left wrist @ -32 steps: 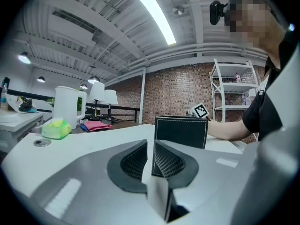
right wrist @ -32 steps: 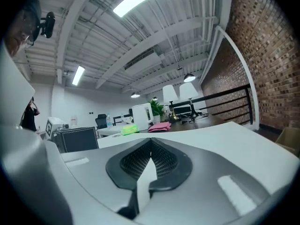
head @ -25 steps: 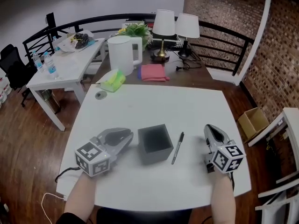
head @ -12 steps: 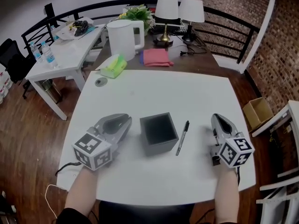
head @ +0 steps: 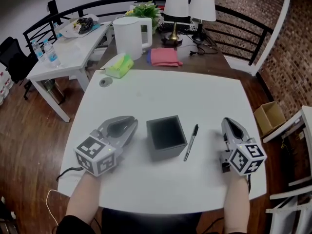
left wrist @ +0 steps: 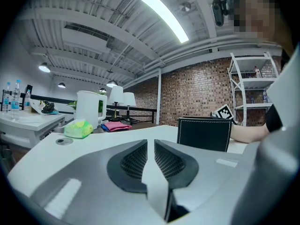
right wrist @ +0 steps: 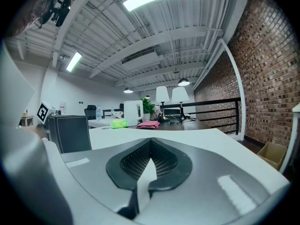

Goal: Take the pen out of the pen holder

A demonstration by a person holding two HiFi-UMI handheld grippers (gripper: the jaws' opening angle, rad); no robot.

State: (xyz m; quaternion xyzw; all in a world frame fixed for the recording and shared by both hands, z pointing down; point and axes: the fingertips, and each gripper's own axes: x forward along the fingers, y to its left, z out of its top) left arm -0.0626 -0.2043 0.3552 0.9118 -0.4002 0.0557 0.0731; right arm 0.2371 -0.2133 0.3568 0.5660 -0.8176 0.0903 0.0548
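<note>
A black square pen holder (head: 166,137) stands open-topped and empty on the white table (head: 170,96). It also shows in the left gripper view (left wrist: 204,134) and the right gripper view (right wrist: 70,132). A black pen (head: 191,142) lies flat on the table just right of the holder, touching neither gripper. My left gripper (head: 127,123) rests left of the holder, its jaws a narrow slit apart with nothing between them (left wrist: 150,146). My right gripper (head: 228,124) lies right of the pen, shut and empty (right wrist: 150,144).
Beyond the white table stand a white kettle (head: 129,35), a green tissue pack (head: 118,65), a pink cloth (head: 163,56) and two lamps (head: 176,6). A small round disc (head: 105,82) lies at the table's far left. A cardboard box (head: 269,118) sits on the floor at right.
The head view has shifted a little. The pen, the holder and both grippers keep their places relative to one another.
</note>
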